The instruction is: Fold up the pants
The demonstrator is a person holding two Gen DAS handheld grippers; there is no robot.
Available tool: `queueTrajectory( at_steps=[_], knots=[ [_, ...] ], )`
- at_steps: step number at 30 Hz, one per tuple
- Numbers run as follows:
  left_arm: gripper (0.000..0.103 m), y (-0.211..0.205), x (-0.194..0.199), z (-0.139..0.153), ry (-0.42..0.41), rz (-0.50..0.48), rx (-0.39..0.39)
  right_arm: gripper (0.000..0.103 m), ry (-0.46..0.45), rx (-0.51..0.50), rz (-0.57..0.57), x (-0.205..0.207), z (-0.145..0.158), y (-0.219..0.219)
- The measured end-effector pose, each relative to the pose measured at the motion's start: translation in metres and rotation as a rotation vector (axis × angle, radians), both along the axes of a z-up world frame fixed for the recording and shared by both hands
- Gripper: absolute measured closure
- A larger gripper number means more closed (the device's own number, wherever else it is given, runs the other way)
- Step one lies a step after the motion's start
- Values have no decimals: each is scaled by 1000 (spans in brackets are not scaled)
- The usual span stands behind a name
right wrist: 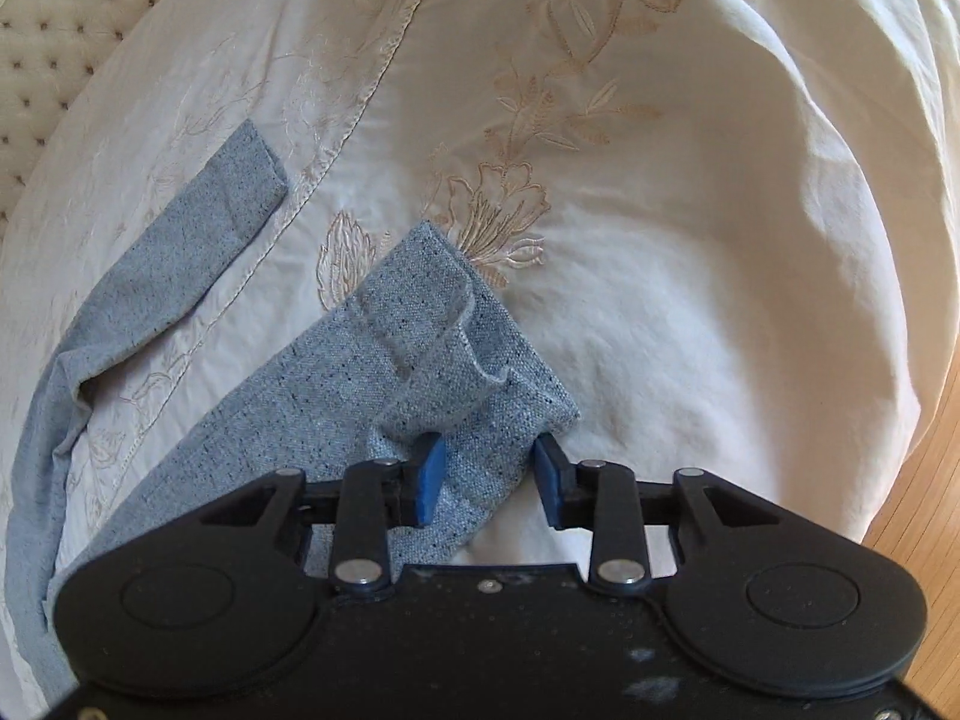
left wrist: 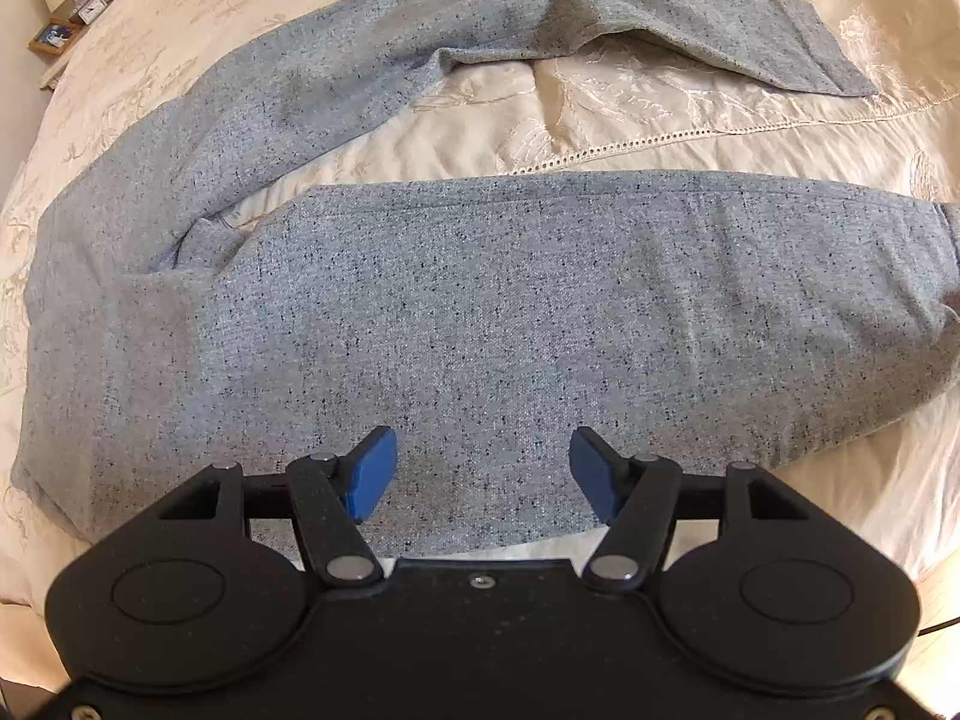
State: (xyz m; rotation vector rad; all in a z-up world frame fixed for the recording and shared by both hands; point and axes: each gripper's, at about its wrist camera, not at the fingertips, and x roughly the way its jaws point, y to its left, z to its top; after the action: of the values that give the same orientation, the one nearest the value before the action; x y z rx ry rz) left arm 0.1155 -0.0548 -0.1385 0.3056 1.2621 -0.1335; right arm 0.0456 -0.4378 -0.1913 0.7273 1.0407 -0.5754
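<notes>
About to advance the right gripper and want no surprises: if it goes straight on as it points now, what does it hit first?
The right gripper is open, and the hem end of the near pants leg lies between its fingers and just ahead. It meets that cloth first, then the bedspread; depth is unclear.

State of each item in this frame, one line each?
pants: unfolded, spread on the bedspread, legs apart
near leg cuff: rumpled, lying between the right jaws
far leg: creased, bent partway
left gripper: open, above the near leg
right gripper: open around the cuff
bedspread: wrinkled
</notes>
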Motion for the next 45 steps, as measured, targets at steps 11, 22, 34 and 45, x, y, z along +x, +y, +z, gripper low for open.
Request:
queueTrajectory(
  at_steps=[11,22,34,45],
  knots=[
    [36,-6,9,-27,7,1,38,96,152,-169,114,-10,27,9],
    [39,17,23,-4,-68,60,-9,85,-29,-583,425,29,97,109],
    [37,81,82,-47,62,65,55,94,293,-206,444,63,-2,115],
    [39,94,130,-3,-63,-8,-74,78,-105,-56,-16,170,52,32]
  ],
)
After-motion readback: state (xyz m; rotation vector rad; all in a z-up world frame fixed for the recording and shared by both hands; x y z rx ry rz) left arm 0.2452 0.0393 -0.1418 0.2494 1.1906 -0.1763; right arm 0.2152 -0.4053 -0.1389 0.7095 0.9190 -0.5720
